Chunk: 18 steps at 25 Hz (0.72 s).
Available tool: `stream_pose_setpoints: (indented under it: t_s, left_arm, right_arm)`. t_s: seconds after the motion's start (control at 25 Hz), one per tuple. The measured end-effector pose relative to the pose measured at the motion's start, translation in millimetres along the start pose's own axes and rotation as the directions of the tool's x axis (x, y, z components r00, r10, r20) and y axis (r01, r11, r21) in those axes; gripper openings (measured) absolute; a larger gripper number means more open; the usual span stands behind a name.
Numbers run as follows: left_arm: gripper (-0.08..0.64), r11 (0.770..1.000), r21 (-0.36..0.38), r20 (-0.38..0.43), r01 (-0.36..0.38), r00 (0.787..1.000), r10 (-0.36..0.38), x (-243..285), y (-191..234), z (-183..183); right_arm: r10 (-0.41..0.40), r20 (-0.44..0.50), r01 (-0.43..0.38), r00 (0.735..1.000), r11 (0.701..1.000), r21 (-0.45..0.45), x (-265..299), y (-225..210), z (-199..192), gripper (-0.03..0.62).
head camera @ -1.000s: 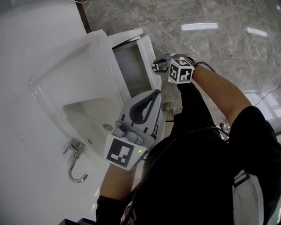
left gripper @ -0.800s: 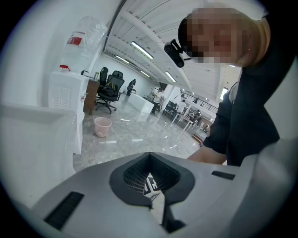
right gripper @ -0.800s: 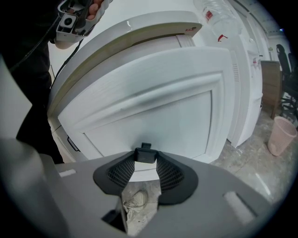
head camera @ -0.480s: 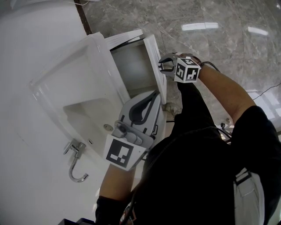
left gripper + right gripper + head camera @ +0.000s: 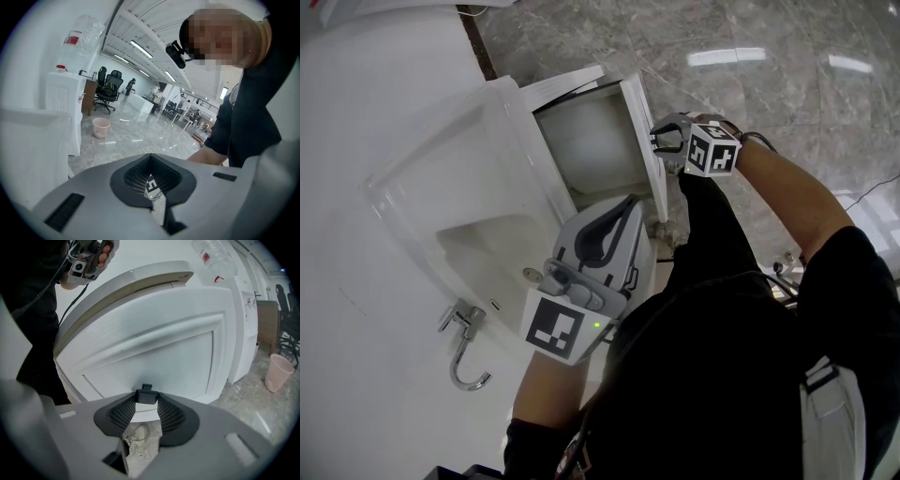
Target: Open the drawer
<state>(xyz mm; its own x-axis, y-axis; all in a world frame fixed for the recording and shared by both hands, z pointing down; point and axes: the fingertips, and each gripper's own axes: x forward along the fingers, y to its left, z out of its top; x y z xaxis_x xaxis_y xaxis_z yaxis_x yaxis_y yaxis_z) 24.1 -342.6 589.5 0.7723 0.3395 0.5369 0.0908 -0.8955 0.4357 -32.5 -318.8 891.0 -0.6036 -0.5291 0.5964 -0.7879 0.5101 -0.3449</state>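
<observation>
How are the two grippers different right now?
The right gripper is shut on the dark handle of the drawer; the left gripper is shut on nothing. The right gripper reaches out to the drawer, while the left gripper is held close to the person's body, beside the sink. Both are grey with a black-and-white marker cube.

Head cam looks steeply down on the drawer (image 5: 591, 141); right hand-held gripper (image 5: 661, 142) cam faces its front close up; left hand-held gripper (image 5: 630, 204) cam faces the room.
</observation>
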Motion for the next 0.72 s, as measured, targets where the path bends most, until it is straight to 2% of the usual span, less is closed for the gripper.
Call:
stream_pose_setpoints:
  t_s: [0.72]
  left_arm:
    - [-0.005, 1.000, 0.006, -0.004, 0.002, 1.000, -0.002, 3, -5, 2]
  right_arm:
    - [-0.001, -0.009, 0.001, 1.000, 1.000, 0.014, -23, 0, -19, 0.141]
